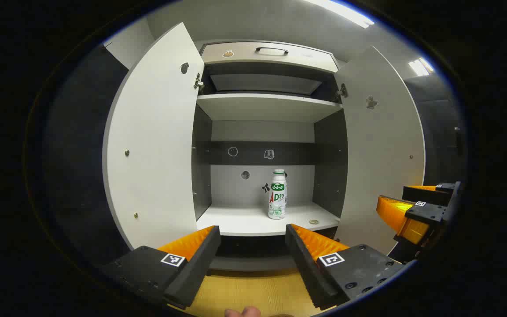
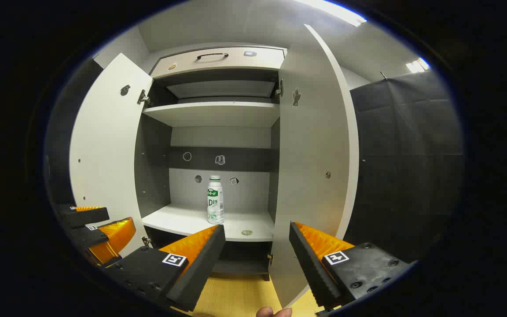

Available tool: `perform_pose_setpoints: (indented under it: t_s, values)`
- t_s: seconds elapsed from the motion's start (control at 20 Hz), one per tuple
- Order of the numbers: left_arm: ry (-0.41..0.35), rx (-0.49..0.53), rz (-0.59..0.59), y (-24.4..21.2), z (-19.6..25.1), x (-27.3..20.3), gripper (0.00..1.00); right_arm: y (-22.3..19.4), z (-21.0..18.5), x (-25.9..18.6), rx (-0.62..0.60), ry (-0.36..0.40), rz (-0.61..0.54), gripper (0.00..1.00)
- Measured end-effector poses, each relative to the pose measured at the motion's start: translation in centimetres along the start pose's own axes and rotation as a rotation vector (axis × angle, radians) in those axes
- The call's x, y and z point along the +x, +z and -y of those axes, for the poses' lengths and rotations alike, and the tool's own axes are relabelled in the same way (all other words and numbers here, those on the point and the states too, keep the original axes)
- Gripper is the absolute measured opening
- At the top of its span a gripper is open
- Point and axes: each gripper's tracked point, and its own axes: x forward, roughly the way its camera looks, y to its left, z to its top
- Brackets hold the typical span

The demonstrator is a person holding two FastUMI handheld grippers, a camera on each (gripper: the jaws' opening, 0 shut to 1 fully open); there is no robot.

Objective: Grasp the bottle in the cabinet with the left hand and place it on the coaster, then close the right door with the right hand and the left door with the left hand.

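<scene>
Hand (image 1: 242, 312): cut off at 6 o'clock in left gripper view; fingertips alone show.
Bottle (image 1: 277, 194) label: too small to read.
Stickers (image 1: 269, 154) on back panel: too small to tell.
Disc (image 2: 247, 232) on shelf: too small to identify.

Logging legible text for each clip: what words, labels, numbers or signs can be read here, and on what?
Bottle label: printed characters, too small and blurred to quote reliably.
Square markers on the left gripper and right gripper: coded patterns, no words.
Stickers on the back wall of the cabinet: small pictures, no readable text.
So no text can be quoted.
</scene>
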Motion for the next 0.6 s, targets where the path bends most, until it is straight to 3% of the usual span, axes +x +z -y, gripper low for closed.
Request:
perform_pose_setpoints:
  t_s: [0.6]
  values:
    - [-0.011, 0.027, 0.008, 0.5, 0.4, -1.1, 0.94, 0.5, 0.4, -1.1, 0.012, -0.008, 0.014, 0.97]
